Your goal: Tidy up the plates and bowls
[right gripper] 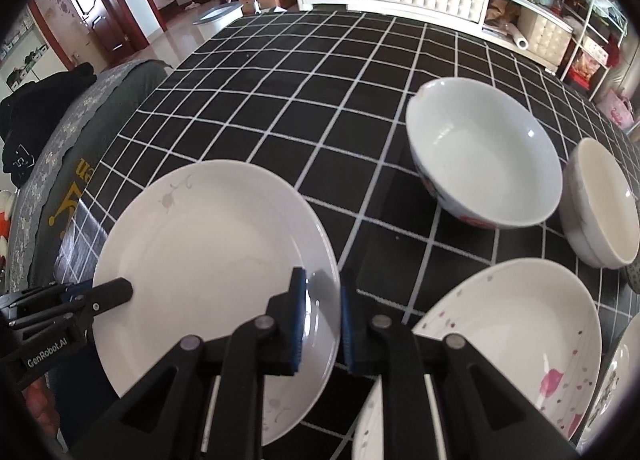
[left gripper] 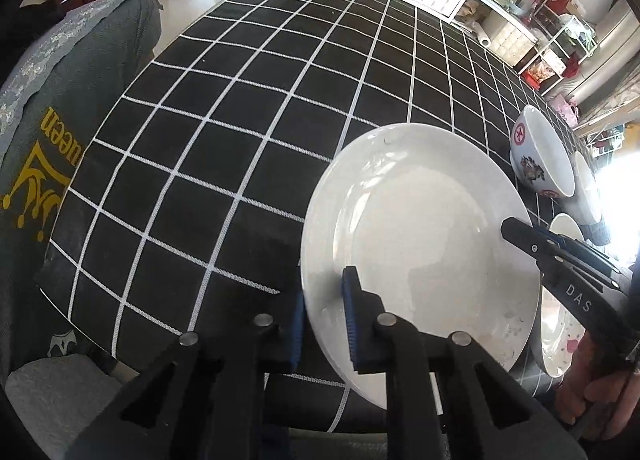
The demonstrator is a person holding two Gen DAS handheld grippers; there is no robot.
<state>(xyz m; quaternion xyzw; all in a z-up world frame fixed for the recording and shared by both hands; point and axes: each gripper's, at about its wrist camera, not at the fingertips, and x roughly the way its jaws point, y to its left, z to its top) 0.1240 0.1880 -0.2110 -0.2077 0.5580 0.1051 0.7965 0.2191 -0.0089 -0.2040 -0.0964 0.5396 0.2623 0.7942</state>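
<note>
A plain white plate point(left gripper: 420, 244) is held over the black checked tablecloth point(left gripper: 240, 140). My left gripper point(left gripper: 324, 324) is shut on the plate's near-left rim, one blue pad point(left gripper: 352, 324) on top and one beneath. The plate also shows in the right wrist view point(right gripper: 208, 260). My right gripper point(right gripper: 320, 324) straddles its right rim with the jaws a little apart, the left pad point(right gripper: 297, 320) over the plate. The right gripper's finger point(left gripper: 532, 240) shows at the plate's right rim, the left gripper's finger point(right gripper: 112, 294) at its left rim.
A large white bowl with red and dark prints point(right gripper: 484, 152) stands to the right, also in the left wrist view point(left gripper: 540, 156). A small cream bowl point(right gripper: 600, 204) stands beside it. A pink-flowered plate point(right gripper: 512, 348) lies at the near right. A grey-covered chair point(left gripper: 60, 120) stands left of the table.
</note>
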